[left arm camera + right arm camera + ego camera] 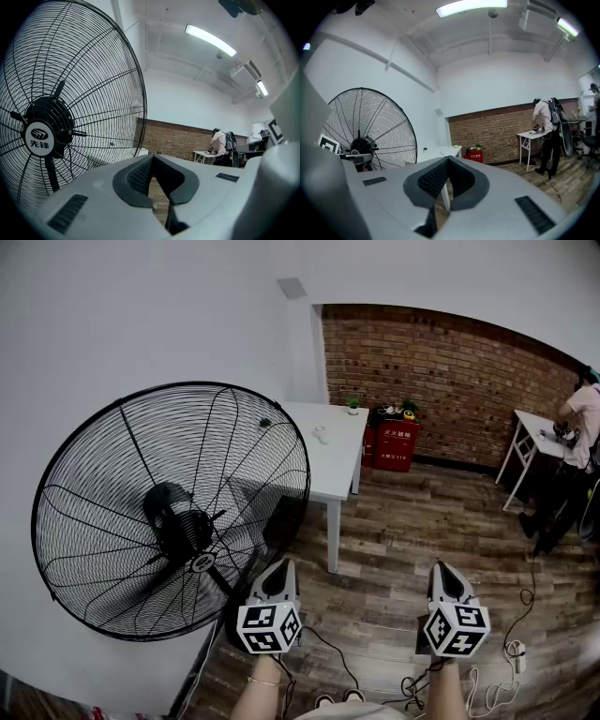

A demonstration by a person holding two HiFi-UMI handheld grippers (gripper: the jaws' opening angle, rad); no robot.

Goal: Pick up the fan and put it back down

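Note:
The fan (173,512) is a large black floor fan with a round wire cage, standing upright against the white wall at the left. Its hub with a white badge (40,136) fills the left of the left gripper view, and the fan (370,131) shows farther off in the right gripper view. My left gripper (280,566) is just right of the cage's lower edge, apart from it, jaws shut and empty. My right gripper (444,568) hangs over the wooden floor well to the right of the fan, also shut and empty.
A white table (328,442) stands behind the fan against the wall, with a red box (394,442) beside it at the brick wall. A person (586,413) works at another white table (534,432) at the far right. Cables (511,652) lie on the floor.

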